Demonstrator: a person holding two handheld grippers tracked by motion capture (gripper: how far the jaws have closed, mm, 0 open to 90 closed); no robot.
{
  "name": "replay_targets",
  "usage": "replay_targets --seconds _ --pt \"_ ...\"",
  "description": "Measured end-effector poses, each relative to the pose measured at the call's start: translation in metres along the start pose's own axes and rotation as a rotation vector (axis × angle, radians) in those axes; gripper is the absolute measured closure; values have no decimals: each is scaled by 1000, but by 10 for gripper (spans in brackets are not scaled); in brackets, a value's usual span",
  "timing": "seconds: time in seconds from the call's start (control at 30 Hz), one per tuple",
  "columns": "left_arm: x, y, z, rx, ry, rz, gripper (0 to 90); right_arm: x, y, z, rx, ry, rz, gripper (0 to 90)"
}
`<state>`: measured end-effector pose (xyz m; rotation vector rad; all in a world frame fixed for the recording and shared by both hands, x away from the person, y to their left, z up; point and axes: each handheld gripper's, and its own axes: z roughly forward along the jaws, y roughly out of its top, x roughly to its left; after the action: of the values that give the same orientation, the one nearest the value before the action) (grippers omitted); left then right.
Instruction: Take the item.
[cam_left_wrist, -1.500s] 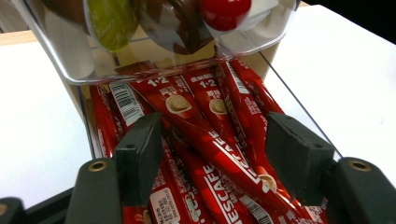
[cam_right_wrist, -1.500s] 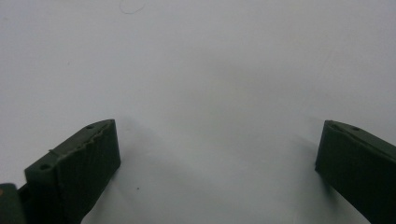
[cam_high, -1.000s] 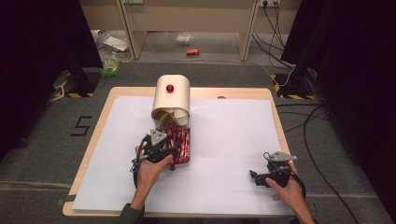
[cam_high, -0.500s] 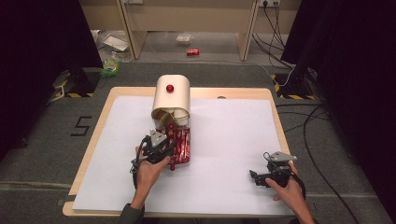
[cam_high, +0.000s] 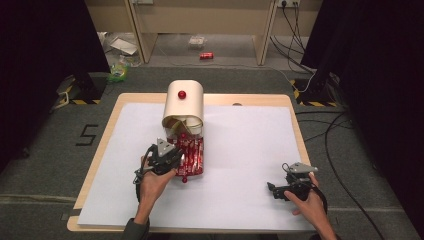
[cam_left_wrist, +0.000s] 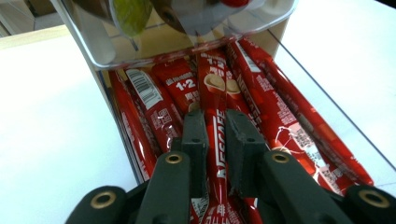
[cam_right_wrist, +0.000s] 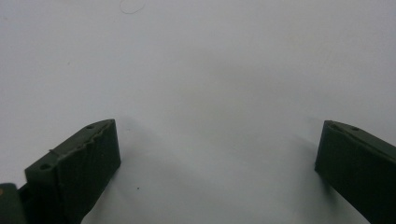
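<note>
A beige dispenser (cam_high: 184, 105) with a red knob (cam_high: 182, 94) stands at the table's far middle. Its clear drawer (cam_high: 196, 159) is pulled out toward me and holds several red Nescafe coffee sticks (cam_left_wrist: 266, 88). My left gripper (cam_high: 176, 159) reaches into the drawer. Its jaws have just been closing and are now shut (cam_left_wrist: 215, 119) on one red stick (cam_left_wrist: 218, 140), gripped along its length. My right gripper (cam_high: 272, 191) rests near the front right of the table. In its own view it stands wide open (cam_right_wrist: 218, 128) over bare white surface, holding nothing.
Above the drawer a clear bin (cam_left_wrist: 98, 42) holds round pods. The white sheet (cam_high: 250, 145) covers a wooden table (cam_high: 107, 125). A red can (cam_high: 206, 55) and litter lie on the floor beyond. Cables (cam_high: 330, 130) run along the right.
</note>
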<state>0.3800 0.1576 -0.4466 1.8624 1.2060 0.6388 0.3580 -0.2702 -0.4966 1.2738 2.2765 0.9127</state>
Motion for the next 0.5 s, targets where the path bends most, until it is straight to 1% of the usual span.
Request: replay_targets --seconds 0.07,0.13,0.17,0.2,0.3,0.5 --pt "-1 -2 3 10 8 9 751 0 0 0 0 0 1 6" --pt "-3 -3 6 7 4 7 737 0 0 0 2 1 4 6" --pt "-4 -3 6 7 8 16 738 0 0 0 0 0 1 7" --pt "-5 -3 6 4 15 27 745 0 0 0 0 -1 1 7" --pt "-6 -3 6 1 16 43 781 0 0 0 2 2 3 5" --pt "-7 -3 1 5 10 53 794 0 0 0 1 0 1 6"
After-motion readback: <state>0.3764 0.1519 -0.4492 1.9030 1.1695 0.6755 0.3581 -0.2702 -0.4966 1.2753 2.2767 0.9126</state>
